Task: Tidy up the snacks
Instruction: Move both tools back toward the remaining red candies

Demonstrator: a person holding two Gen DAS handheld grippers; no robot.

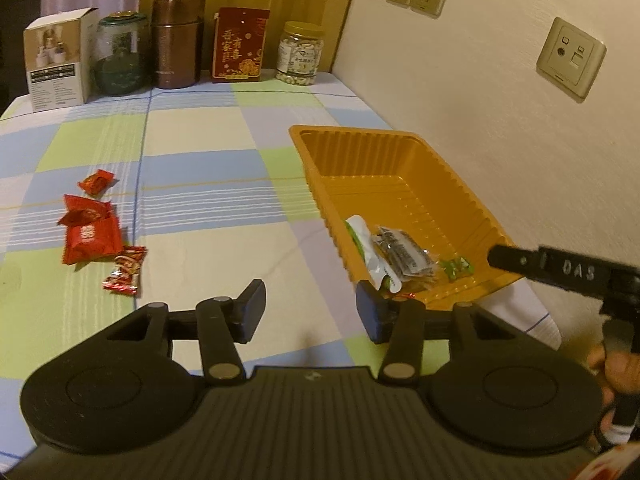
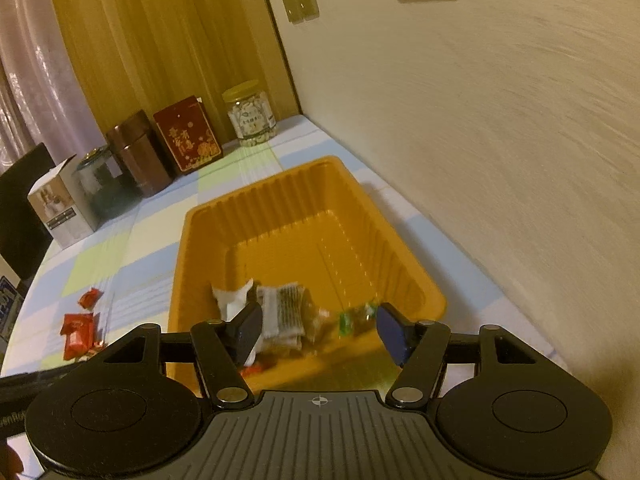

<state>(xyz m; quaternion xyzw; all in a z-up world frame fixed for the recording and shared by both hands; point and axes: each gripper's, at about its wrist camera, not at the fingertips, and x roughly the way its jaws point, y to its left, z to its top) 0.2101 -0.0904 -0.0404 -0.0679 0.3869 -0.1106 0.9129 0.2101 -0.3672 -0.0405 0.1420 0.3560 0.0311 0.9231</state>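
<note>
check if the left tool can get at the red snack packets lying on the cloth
Probably yes. The left tool is open and holds nothing, and the red snack packets lie loose on the checked tablecloth with nothing between them and it. The orange tray sits off to the other side.

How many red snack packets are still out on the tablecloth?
4, all left of the orange tray: a small one farthest back, two overlapping, and a striped one nearest. Others may be hidden under them.
</note>
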